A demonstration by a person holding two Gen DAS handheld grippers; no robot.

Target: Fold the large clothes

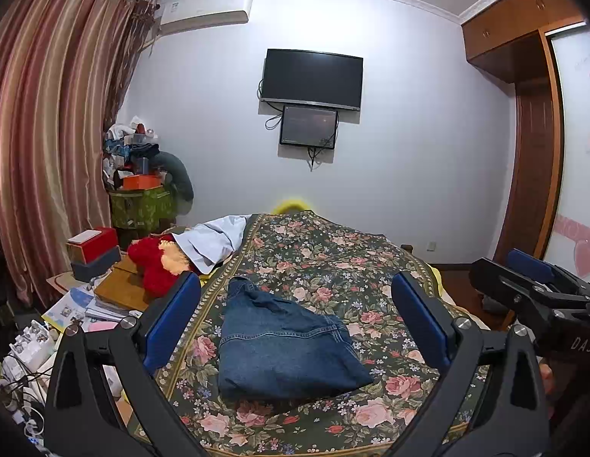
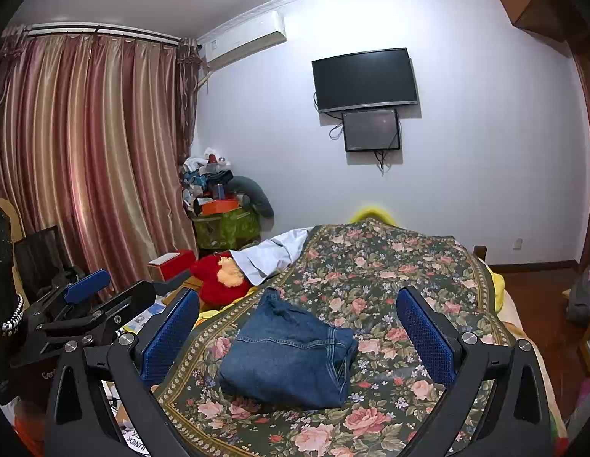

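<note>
A pair of blue denim jeans (image 1: pixel 283 346) lies folded into a compact bundle on the floral bedspread (image 1: pixel 333 259); it also shows in the right wrist view (image 2: pixel 291 358). My left gripper (image 1: pixel 295 297) is open and empty, held above and just short of the jeans, its blue pads (image 1: pixel 173 320) wide apart. My right gripper (image 2: pixel 297 304) is open and empty too, hovering above the jeans. Each gripper shows in the other's view: the right one (image 1: pixel 531 285) at the right edge, the left one (image 2: pixel 85 304) at the left.
A red plush toy (image 1: pixel 157 266) and a white cloth (image 1: pixel 211 240) lie at the bed's left side. Boxes, books and clutter (image 1: pixel 93 289) crowd the left. A TV (image 1: pixel 312 78) hangs on the far wall. Curtains (image 1: pixel 51 152) stand left, a wardrobe (image 1: pixel 539 133) right.
</note>
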